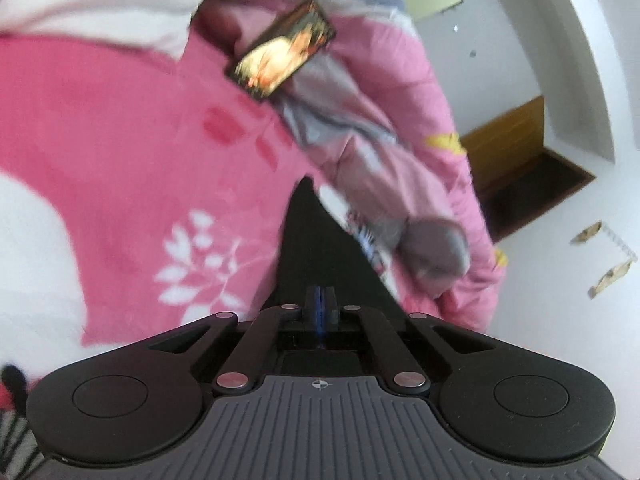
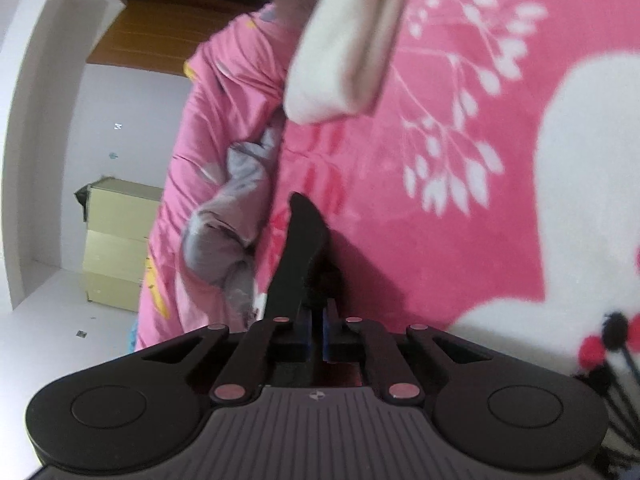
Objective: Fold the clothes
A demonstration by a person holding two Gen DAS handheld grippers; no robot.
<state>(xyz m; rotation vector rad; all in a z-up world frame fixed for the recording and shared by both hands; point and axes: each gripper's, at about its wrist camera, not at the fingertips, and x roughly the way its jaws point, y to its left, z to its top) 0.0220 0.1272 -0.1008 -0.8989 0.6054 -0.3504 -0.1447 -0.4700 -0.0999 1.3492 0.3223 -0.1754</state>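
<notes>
Pink fleece with white leaf prints covers the bed (image 1: pixel 120 128), and on it, running away from both cameras, lies a narrow black garment (image 1: pixel 308 240), the piece being folded. It looks thin, soft and limp, light enough to lift by one edge but sure to droop and slide, so my judgement is that it wants a hold at its corners or along a hem, pulled taut before being laid over.

Seen from the left wrist, the left claw (image 1: pixel 319 300) has its jaws together, and the black cloth appears pinched between them at its near end. Seen from the right wrist, the right claw (image 2: pixel 316 320) is nearly closed, with a flap of the same black cloth (image 2: pixel 298 248) rising just ahead of it; whether the pads actually grip it I cannot tell.

Beside the garment a grey cloth (image 2: pixel 228 232) is bunched against a paler pink quilt (image 1: pixel 440 128). Further off, a folded white item (image 2: pixel 344 52) rests on the fleece, and a phone (image 1: pixel 282 52) with a lit screen lies by the quilt. Its screen is too blurred to read, and no label or writing is legible anywhere.
</notes>
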